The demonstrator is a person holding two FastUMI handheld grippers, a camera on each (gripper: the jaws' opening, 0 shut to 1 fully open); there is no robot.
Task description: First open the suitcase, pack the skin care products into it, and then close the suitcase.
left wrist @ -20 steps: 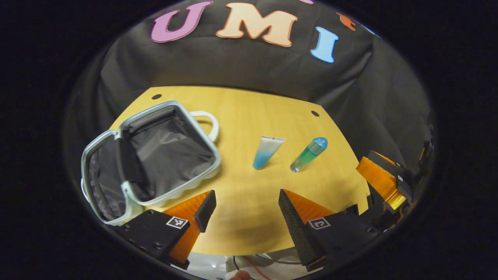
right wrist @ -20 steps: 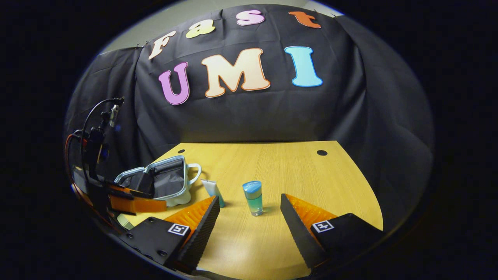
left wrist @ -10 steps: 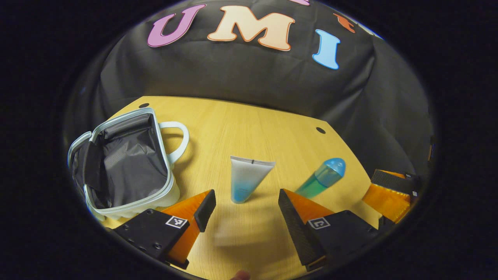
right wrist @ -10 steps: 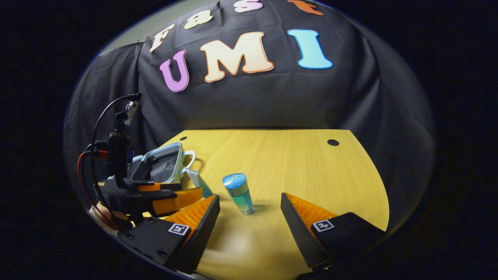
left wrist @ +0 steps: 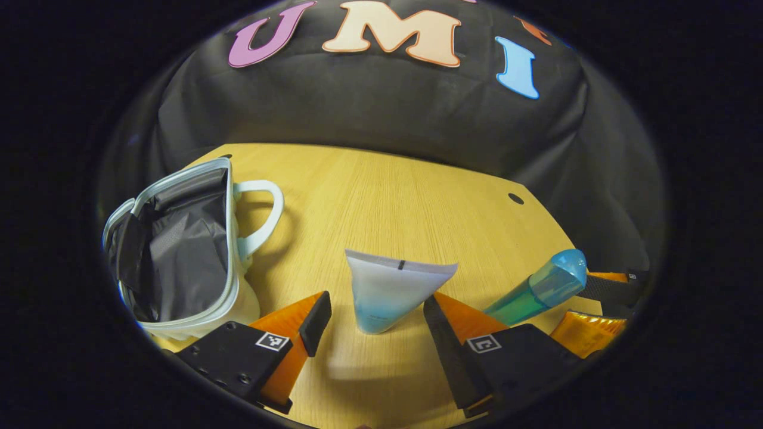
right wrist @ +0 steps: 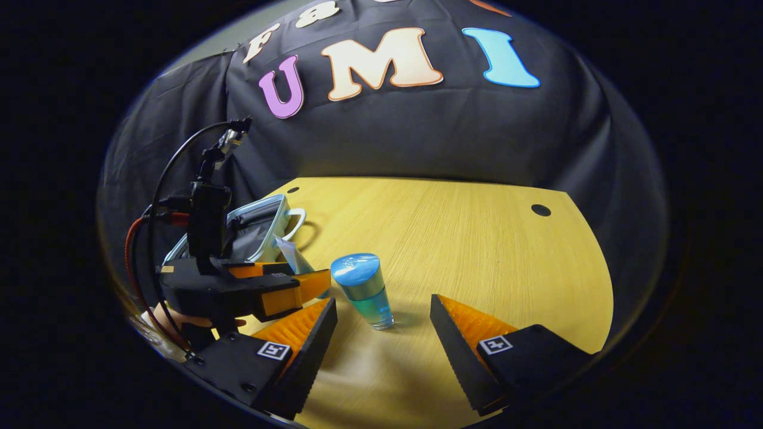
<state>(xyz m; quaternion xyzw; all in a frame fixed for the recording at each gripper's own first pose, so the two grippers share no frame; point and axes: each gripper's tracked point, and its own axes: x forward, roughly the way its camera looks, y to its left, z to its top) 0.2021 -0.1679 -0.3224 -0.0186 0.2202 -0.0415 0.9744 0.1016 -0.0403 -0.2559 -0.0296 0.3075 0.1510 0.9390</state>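
Note:
The small white suitcase (left wrist: 197, 262) lies open at the table's left, its dark lining showing; it also appears in the right gripper view (right wrist: 259, 229). A white-and-blue tube (left wrist: 390, 295) stands on its cap between the open fingers of my left gripper (left wrist: 375, 322), untouched by them. A clear bottle with blue-green liquid and a blue cap (right wrist: 363, 292) stands upright just ahead of my open right gripper (right wrist: 381, 325); in the left gripper view the bottle (left wrist: 536, 289) is at the right. The left gripper (right wrist: 262, 292) flanks the tube (right wrist: 292, 256) in the right gripper view.
The wooden table (right wrist: 453, 238) is bare behind the bottle, with a round hole (right wrist: 540, 210) near its far right corner. A hand (right wrist: 173, 319) holds the left gripper, cables trailing above it. The right gripper's orange fingers (left wrist: 596, 325) sit beside the bottle.
Both grippers moved forward. The left one came down around the tube, which now stands between its fingers. The right one closed in on the bottle. Neither has taken hold of anything.

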